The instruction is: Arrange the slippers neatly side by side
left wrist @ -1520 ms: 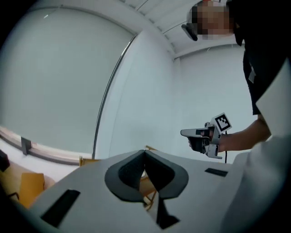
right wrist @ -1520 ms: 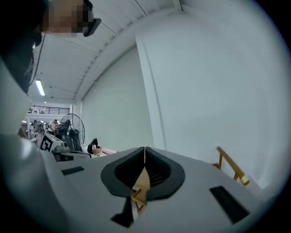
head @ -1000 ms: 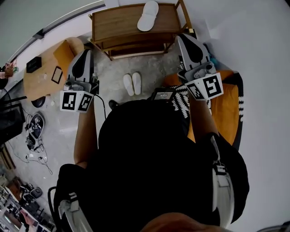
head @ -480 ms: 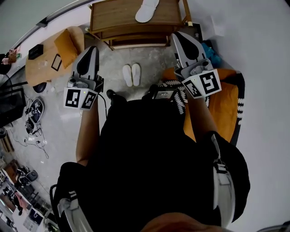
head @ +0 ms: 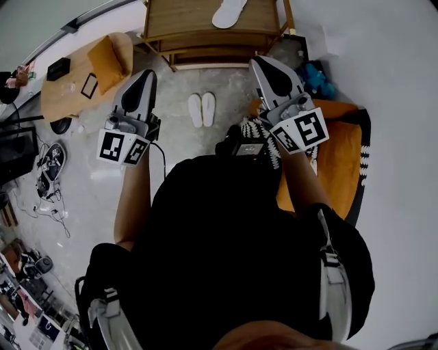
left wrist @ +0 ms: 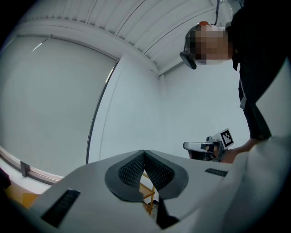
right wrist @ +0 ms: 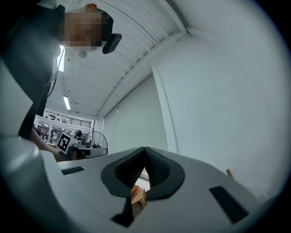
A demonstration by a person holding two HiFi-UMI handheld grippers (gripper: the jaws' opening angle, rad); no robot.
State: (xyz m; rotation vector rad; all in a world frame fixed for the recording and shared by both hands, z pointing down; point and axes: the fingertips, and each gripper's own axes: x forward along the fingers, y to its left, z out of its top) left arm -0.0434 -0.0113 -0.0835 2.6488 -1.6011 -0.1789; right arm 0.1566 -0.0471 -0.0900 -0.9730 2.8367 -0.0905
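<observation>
Two white slippers (head: 202,109) lie side by side on the grey floor, toes toward a wooden bench (head: 205,31). A third white slipper (head: 229,12) rests on top of that bench. My left gripper (head: 146,74) hangs left of the floor pair, well above them. Its jaws are shut with nothing between them, as the left gripper view (left wrist: 144,152) shows. My right gripper (head: 256,63) is to the right of the pair, also shut and empty (right wrist: 145,149). Both gripper views look out level at pale walls, with a bit of the wooden frame showing under the jaws.
A round wooden table (head: 68,89) with an orange cushion (head: 106,58) stands at the left. An orange mat (head: 339,157) with a black-and-white edge lies at the right, with a blue object (head: 316,76) behind it. Cables and a shoe (head: 51,160) clutter the floor at the far left.
Both grippers have drifted inward toward the floor pair, the right one also tilting. The bench has slid up toward the top of the head view. The slippers have not moved.
</observation>
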